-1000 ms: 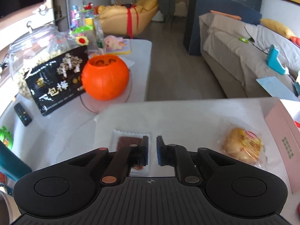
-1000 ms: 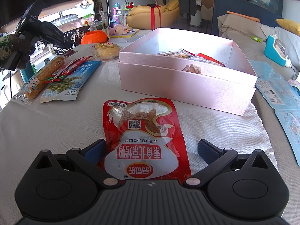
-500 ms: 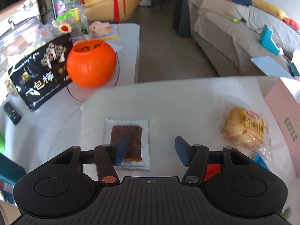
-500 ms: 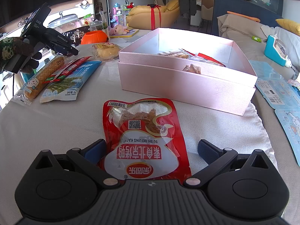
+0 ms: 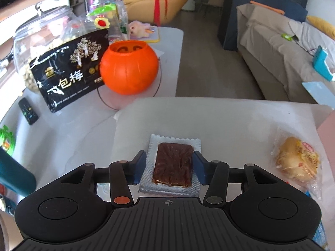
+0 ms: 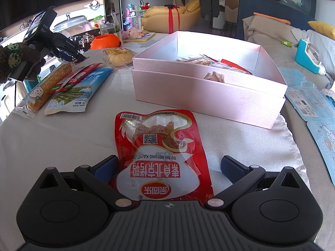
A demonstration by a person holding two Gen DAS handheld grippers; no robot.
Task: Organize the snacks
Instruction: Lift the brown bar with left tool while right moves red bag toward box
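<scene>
My left gripper is open, its blue pads on either side of a clear packet with a dark brown snack slab that lies flat on the white cloth. A wrapped yellow bun lies to its right. My right gripper is open around the near end of a red snack pouch lying flat on the cloth. Behind it stands an open pink box holding several snacks. The left gripper also shows in the right wrist view, far left, above the table.
An orange pumpkin bucket, a black snack bag and a glass jar stand beyond the cloth. In the right wrist view a long biscuit packet, a blue seaweed packet and the bun lie left of the box. Blue cards lie at the right.
My left gripper opened wide and shifted so its pads now straddle the brown snack packet. The right gripper and red pouch have not moved.
</scene>
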